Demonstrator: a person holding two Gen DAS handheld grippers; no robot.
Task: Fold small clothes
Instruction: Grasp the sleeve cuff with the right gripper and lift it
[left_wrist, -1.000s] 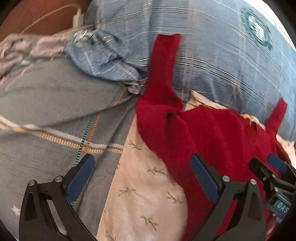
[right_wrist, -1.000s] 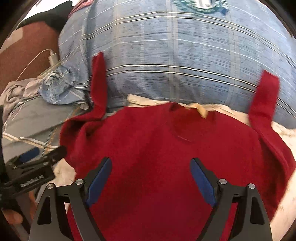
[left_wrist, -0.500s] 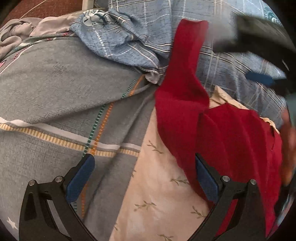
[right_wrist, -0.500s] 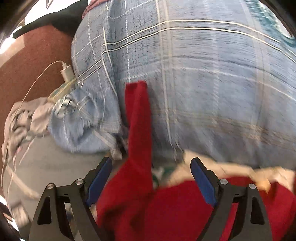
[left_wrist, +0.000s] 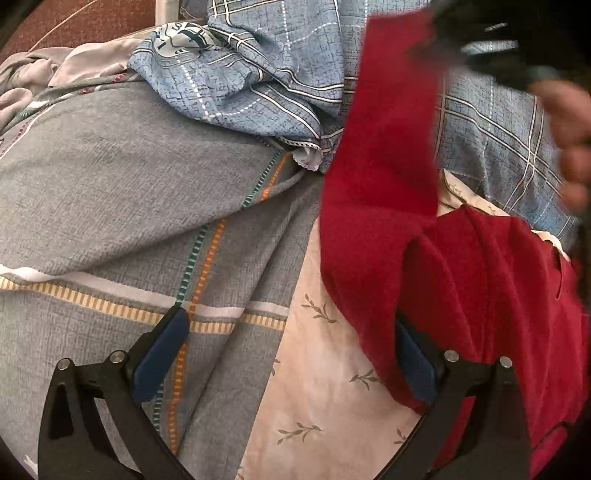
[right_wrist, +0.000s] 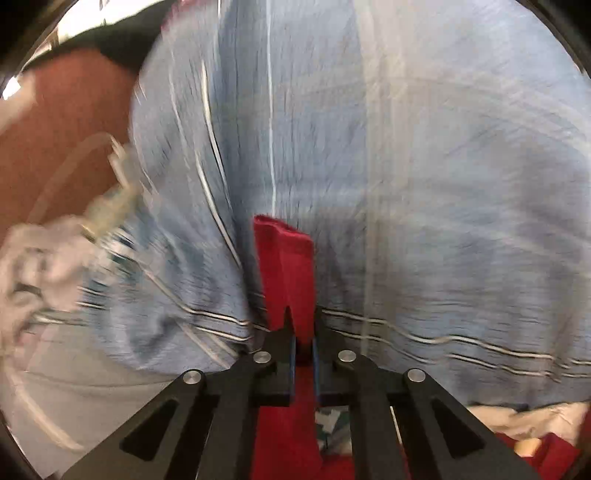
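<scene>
Near the bed's head, the right gripper (right_wrist: 303, 341) has its jaws pinched together on the cuff end of a red sleeve (right_wrist: 286, 273). That sleeve rises out of the jaws as a narrow strip against the blue plaid pillow (right_wrist: 424, 184), and this view is smeared with blur. The rest of the red top (left_wrist: 480, 288) lies lower down, spread over a cream sheet (left_wrist: 325, 387) printed with small leaf sprigs. Seen from the left wrist, the sleeve stands up from the top's shoulder as a wide band, leaning on the pillow, with the right gripper a dark blur at its upper end and a hand (left_wrist: 569, 136) just beside it at the frame's right edge.

The left gripper (left_wrist: 286, 373) holds nothing, its jaws spread wide. Its left finger (left_wrist: 162, 354) hangs over a grey blanket (left_wrist: 110, 192) crossed by orange and green striped bands; its right finger (left_wrist: 413, 365) is tucked against the red top's lower edge, partly hidden by the cloth. Whether the pad touches the fabric I cannot tell.

Toward the bed's far left corner, a crumpled blue plaid cloth (left_wrist: 251, 74) sits on the blanket, with pale grey cloth (left_wrist: 44, 77) bunched beside it.
</scene>
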